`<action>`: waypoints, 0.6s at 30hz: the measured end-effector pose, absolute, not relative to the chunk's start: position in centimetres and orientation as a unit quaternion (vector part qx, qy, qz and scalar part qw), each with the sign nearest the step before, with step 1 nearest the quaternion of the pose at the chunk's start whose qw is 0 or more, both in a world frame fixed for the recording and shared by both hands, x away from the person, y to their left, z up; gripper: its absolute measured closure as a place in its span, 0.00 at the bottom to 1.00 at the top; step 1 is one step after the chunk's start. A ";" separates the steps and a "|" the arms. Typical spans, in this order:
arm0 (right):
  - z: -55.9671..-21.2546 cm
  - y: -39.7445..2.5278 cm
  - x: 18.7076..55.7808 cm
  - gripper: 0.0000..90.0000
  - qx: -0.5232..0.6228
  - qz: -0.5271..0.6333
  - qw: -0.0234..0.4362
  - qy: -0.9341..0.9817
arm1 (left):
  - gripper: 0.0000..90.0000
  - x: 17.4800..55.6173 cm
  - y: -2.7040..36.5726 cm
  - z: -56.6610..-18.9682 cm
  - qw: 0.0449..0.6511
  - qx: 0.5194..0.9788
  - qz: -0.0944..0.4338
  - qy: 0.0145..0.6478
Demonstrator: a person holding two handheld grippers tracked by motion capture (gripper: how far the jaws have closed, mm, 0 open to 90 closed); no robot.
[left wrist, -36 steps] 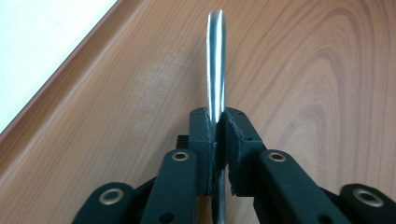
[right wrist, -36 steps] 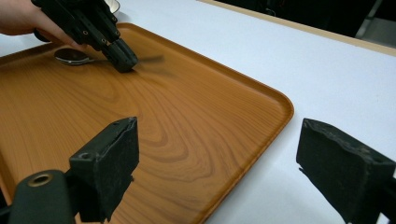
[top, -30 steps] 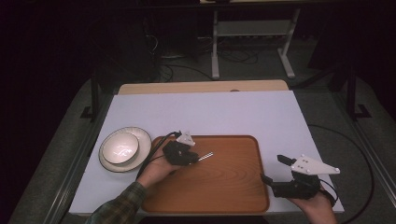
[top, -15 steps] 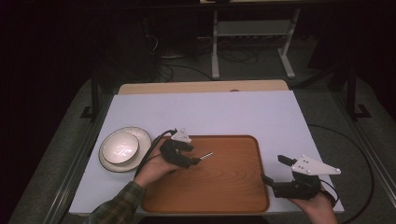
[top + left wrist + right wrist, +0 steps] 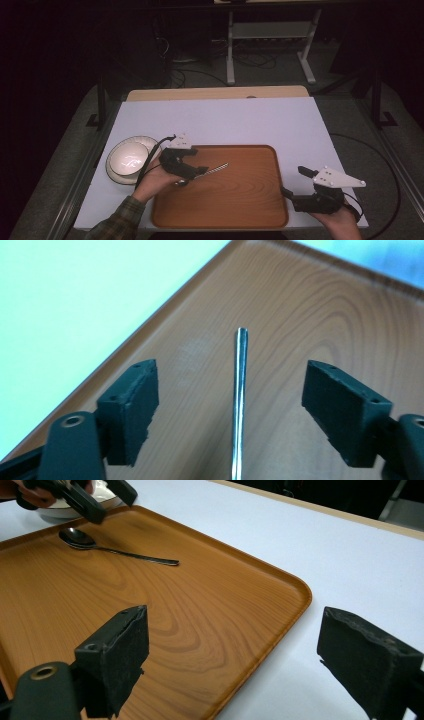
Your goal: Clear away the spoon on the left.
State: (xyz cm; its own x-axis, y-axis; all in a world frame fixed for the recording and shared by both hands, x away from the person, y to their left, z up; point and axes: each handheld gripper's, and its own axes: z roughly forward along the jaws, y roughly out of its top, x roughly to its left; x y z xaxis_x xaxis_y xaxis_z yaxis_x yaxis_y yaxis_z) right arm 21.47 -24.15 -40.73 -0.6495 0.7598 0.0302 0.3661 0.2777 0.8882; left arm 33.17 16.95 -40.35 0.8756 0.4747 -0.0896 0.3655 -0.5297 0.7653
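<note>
- Two tools in play, and we lead with our left tool (image 5: 200,172), low over the near-left part of the wooden tray (image 5: 250,210).
- We see its jaws spread wide in the left gripper view, with the spoon's (image 5: 239,405) thin metal handle running straight up the gap between them, touching neither pad.
- From the right gripper view, the spoon (image 5: 112,547) lies flat on the tray (image 5: 165,630), bowl end under our left tool (image 5: 95,500), handle pointing away from it across the wood grain.
- In the high view the spoon (image 5: 216,169) shows as a bright sliver slanting out from the left tool toward the tray's middle.
- We've got our left hand (image 5: 155,181) wrapped around that tool, a plaid sleeve (image 5: 117,222) coming in from the bottom edge.
- Over to the right: our right tool (image 5: 292,182) sits just off the tray's near-right corner, above the pale surface (image 5: 240,120), well apart from the spoon.
- Its jaws stand wide open too, holding nothing; in its own view one pad (image 5: 120,650) hangs over the tray and the other over the bare surface (image 5: 350,560).
- A white bowl (image 5: 129,159) on a plate (image 5: 112,174) sits just left of the tray, close beside our left hand.
- We can also make out the grey three-cornered plate (image 5: 339,177) on top of the right tool.
</note>
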 end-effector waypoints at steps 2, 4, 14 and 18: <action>-40.7 -24.2 21.4 0.14 0.365 0.479 0.206 0.771 | 0.20 32.5 17.8 -39.9 0.430 0.867 0.074 0.239; -40.7 -24.2 21.5 0.14 0.366 0.480 0.206 0.770 | 0.20 32.1 18.4 -39.7 0.436 0.864 0.078 0.240; -40.6 -24.3 21.4 0.14 0.365 0.483 0.207 0.769 | 0.19 30.0 21.3 -39.0 0.456 0.846 0.103 0.255; -40.6 -24.3 21.4 0.14 0.365 0.482 0.207 0.769 | 0.19 29.2 22.4 -38.9 0.461 0.842 0.110 0.259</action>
State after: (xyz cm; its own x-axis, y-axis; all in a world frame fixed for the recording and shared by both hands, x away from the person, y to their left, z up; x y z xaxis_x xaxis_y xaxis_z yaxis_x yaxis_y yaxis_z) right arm 21.43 -24.33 -40.61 -0.6482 0.7607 0.0336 0.3615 0.2686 0.8928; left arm 29.17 22.37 -38.88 0.8420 0.5369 -0.0530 0.3335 -0.4407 0.8334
